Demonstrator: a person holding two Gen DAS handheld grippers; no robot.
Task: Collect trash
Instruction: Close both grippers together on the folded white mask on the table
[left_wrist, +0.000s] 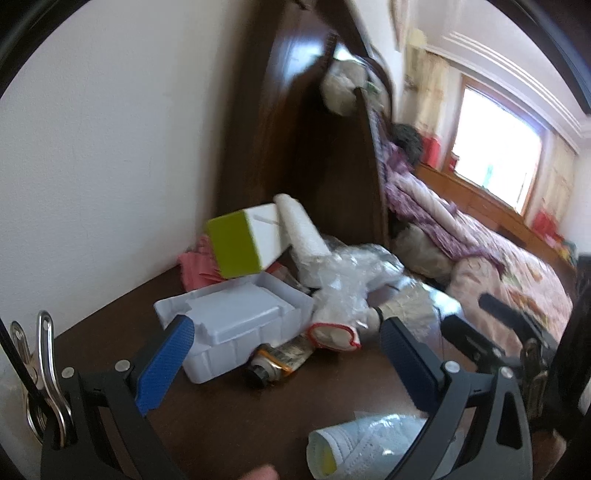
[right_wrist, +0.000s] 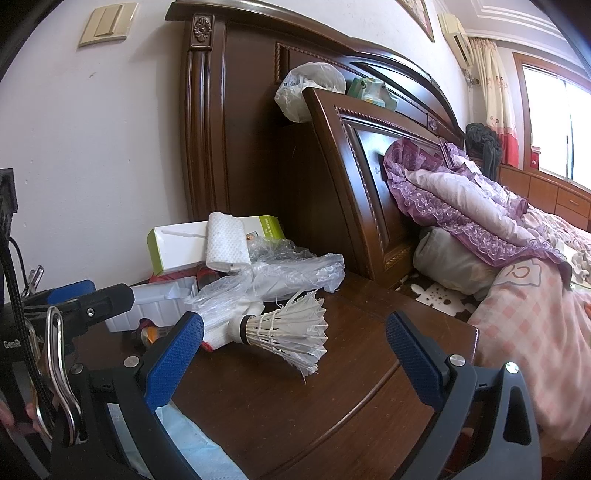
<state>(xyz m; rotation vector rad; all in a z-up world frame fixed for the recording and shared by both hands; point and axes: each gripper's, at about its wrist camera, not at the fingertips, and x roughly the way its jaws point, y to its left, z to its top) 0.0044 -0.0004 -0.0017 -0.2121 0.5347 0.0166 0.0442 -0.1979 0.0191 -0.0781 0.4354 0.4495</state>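
dark wooden nightstand beside a bed, cluttered with trash. right gripper is spread wide and empty, the shuttlecock lying on its side between the fingers, nearer the left one. best to close on its cork end. left gripper also released.

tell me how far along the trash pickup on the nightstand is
Nothing looks collected yet. Both the left gripper and right gripper are open and empty. Left on the nightstand: the shuttlecock, crumpled clear plastic, the face mask at the near edge, and a squeezed tube beside the white tray.
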